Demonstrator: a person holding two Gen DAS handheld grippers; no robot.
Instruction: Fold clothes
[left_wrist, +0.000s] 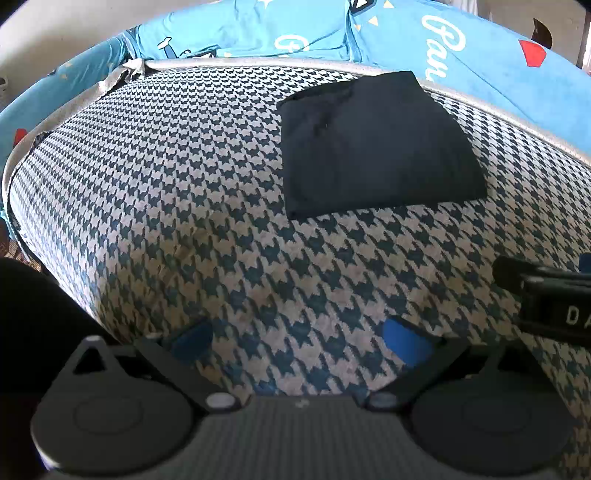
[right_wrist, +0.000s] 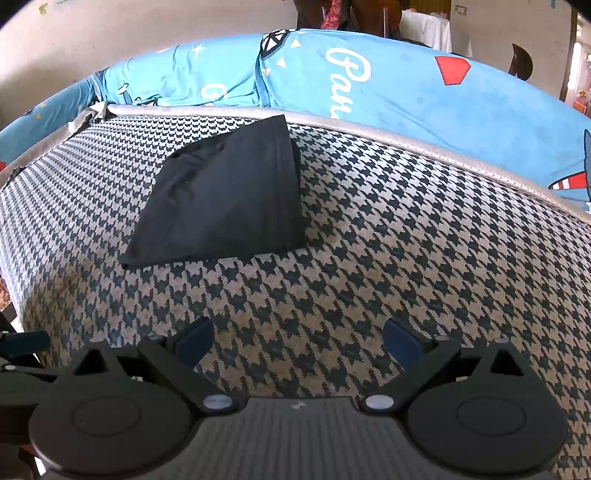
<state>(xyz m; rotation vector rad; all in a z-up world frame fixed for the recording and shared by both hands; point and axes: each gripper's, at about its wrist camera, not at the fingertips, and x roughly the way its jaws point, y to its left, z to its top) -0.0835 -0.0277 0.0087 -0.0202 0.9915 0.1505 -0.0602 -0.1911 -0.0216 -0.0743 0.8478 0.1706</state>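
Left gripper (left_wrist: 297, 343) and right gripper (right_wrist: 298, 341) hovering low over bed (left_wrist: 184, 206), jaws apart, empty; folded black garment (left_wrist: 376, 144) lying flat far ahead, near far edge.

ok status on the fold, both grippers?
Left gripper open, empty. Right gripper open, empty. Black garment folded flat on houndstooth cover, untouched by either. Nothing in the way.

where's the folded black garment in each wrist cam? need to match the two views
Left wrist: the folded black garment sits upper right of centre on the houndstooth cushion, clear of the open left gripper.
Right wrist: the garment sits upper left of centre, clear of the open right gripper.
Shared landmark: the grey piped edge just behind the garment's far corner, with the blue printed fabric beyond it.
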